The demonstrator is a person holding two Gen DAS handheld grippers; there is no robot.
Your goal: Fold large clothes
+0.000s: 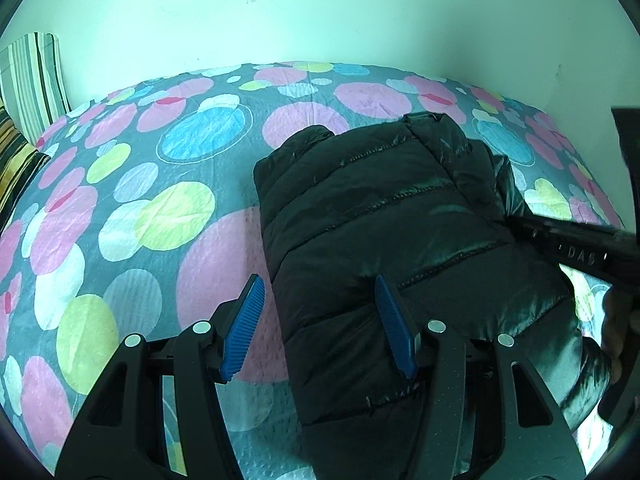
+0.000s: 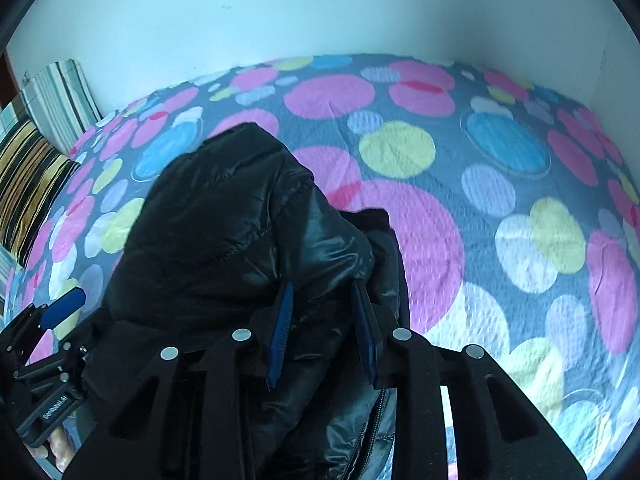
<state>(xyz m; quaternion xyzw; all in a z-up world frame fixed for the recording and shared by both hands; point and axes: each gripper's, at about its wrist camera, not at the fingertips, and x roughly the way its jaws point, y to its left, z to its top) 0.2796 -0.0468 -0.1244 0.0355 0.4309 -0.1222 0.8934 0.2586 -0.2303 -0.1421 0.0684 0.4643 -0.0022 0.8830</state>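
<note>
The left gripper (image 1: pixel 320 322) stands wide open, its blue pads spread; one finger is over the bedspread (image 1: pixel 132 200), the other over the near left part of the jacket (image 1: pixel 384 216), and nothing is held between them. The right gripper (image 2: pixel 323 330) has its jaws partly apart with a shiny fold of the jacket (image 2: pixel 224 232) bunched between the pads; whether they press on the cloth I cannot tell. In the left view the right gripper (image 1: pixel 576 252) shows as a dark bar reaching in against the jacket's right side; in the right view the left gripper (image 2: pixel 60 308) sits at the low left, beside the jacket's edge.

The jacket is black, quilted and puffy, folded into a thick bundle on the spotted bedspread (image 2: pixel 480 184); striped pillows (image 1: pixel 32 84) lean at the far left against the pale wall (image 1: pixel 320 12).
</note>
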